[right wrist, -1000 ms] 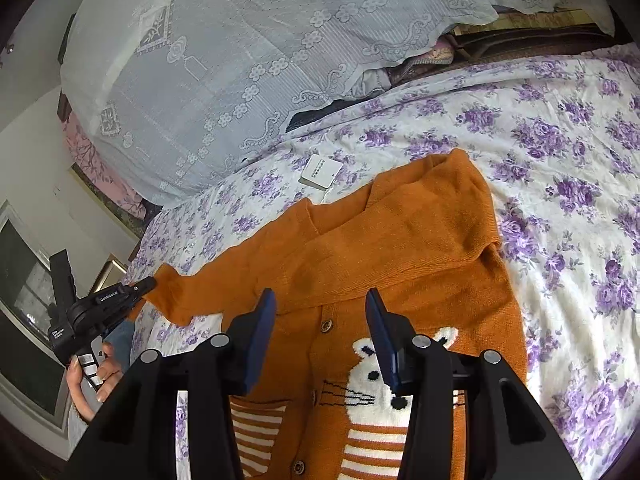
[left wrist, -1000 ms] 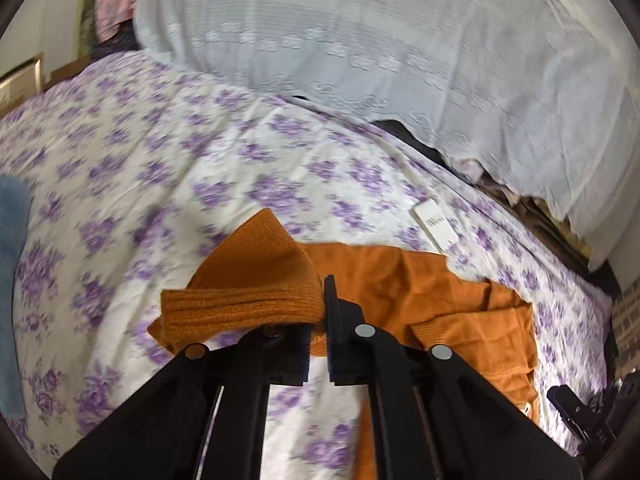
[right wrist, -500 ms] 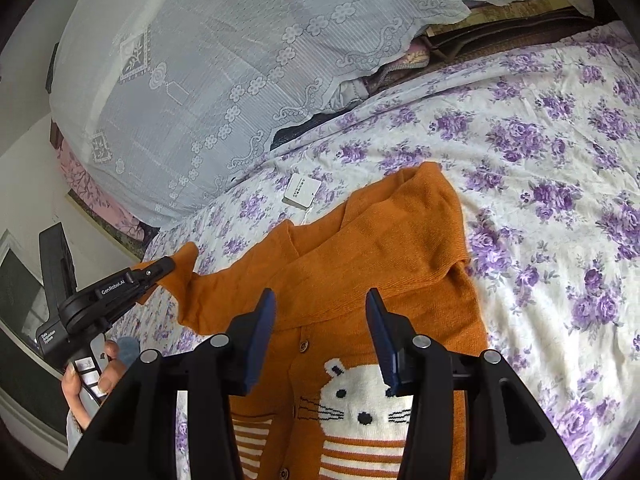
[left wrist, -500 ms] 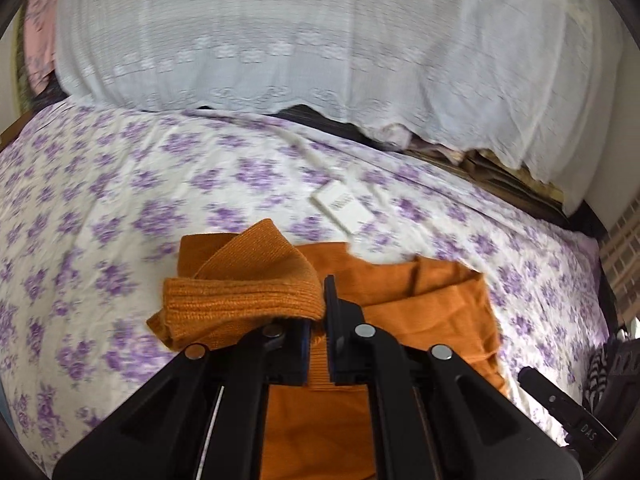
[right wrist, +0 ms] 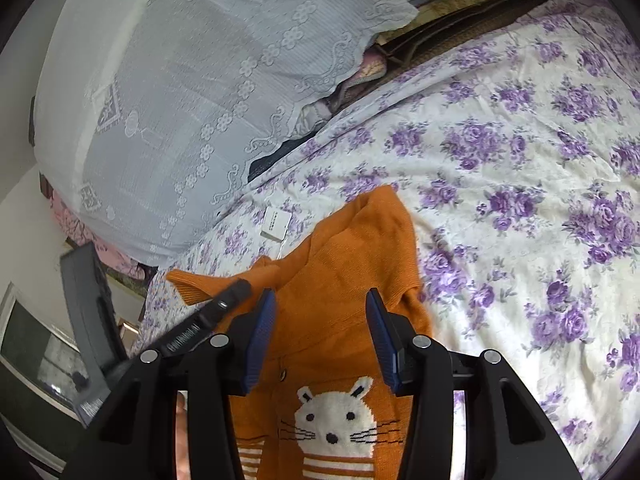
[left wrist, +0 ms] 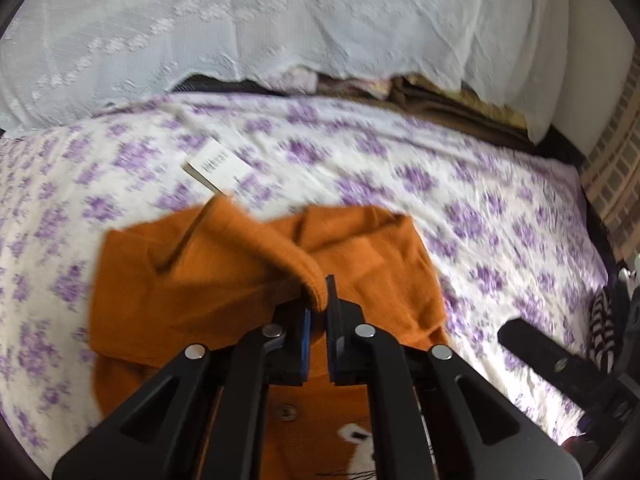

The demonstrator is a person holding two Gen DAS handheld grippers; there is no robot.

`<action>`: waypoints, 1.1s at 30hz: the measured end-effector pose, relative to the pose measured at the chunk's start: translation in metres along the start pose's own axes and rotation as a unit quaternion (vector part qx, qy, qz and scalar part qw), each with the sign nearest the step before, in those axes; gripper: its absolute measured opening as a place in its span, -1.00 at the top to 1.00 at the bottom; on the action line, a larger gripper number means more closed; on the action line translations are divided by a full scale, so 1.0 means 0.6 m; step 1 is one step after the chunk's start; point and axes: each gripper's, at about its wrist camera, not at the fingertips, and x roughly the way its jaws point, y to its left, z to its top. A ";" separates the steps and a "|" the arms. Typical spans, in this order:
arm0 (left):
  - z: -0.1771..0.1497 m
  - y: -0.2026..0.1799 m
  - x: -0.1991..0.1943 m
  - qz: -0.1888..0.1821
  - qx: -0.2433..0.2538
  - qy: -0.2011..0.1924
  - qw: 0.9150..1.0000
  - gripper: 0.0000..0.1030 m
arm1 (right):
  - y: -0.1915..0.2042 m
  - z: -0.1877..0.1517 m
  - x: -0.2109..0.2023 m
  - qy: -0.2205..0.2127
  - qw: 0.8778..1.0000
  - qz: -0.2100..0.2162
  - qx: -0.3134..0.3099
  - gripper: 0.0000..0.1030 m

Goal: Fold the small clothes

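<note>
Sleeve fold in hand: left gripper [left wrist: 318, 312] pinches the cuff [left wrist: 314, 286], apparently over the cardigan [right wrist: 352, 276] chest. Next: lay cuff flat, release. Right gripper [right wrist: 320, 336] fingers wide, empty.

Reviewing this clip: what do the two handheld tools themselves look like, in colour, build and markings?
Both are matte black plastic linkages with round silver pivot pins. The right tool has ribbed blue pads on its fingers; the left tool shows a blue pad edge too. In the right view, white lettering, too blurred to read, runs along the left tool's finger. No cables or sleeves visible.
</note>
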 end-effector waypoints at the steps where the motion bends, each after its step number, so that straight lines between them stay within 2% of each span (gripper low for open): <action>1: -0.005 -0.002 0.007 -0.002 0.001 0.007 1.000 0.90 | -0.003 0.001 0.000 0.000 1.000 0.000 0.003 0.09; 4: -0.023 -0.014 0.038 0.000 0.013 0.037 0.999 0.77 | -0.009 0.003 0.001 0.001 1.000 0.000 0.010 0.09; 7: -0.040 -0.023 0.039 0.003 0.037 0.046 0.998 0.24 | -0.012 0.003 0.003 0.002 1.000 -0.001 0.010 0.09; 9: -0.049 -0.025 0.017 0.007 0.059 0.030 0.998 -0.29 | -0.015 0.005 0.005 0.004 1.000 -0.002 0.013 0.09; 11: -0.060 -0.020 -0.018 0.015 0.089 0.007 0.996 -0.46 | -0.018 0.004 0.008 0.006 1.000 -0.001 0.016 0.09; 15: -0.069 0.031 -0.070 0.041 0.094 -0.022 0.994 -0.58 | -0.013 -0.001 0.019 0.015 1.000 -0.001 0.008 0.09; 17: -0.065 0.065 -0.084 0.059 0.078 -0.033 0.995 -0.64 | -0.002 -0.010 0.030 0.024 1.000 -0.002 -0.010 0.09; 19: -0.060 0.119 -0.089 0.083 0.040 -0.036 0.995 -0.64 | 0.011 -0.020 0.041 0.033 0.999 -0.006 -0.032 0.09; 23: -0.047 0.221 -0.069 0.091 -0.054 -0.015 0.994 -0.64 | 0.015 -0.026 0.063 0.040 0.997 -0.039 -0.048 0.09; 25: -0.043 0.249 -0.054 0.098 -0.074 -0.005 0.992 -0.64 | 0.006 -0.020 0.070 0.036 0.997 -0.050 -0.038 0.10; 27: -0.044 0.272 -0.041 0.102 -0.087 0.001 0.991 -0.64 | 0.006 -0.008 0.087 0.041 0.997 -0.059 -0.041 0.15; 29: -0.047 0.286 -0.025 0.104 -0.100 0.008 0.989 -0.64 | 0.011 0.001 0.111 0.052 0.994 -0.076 -0.058 0.28; 33: -0.066 0.302 0.031 0.131 -0.096 0.051 0.985 -0.70 | 0.014 -0.004 0.167 0.096 0.983 -0.116 -0.101 0.53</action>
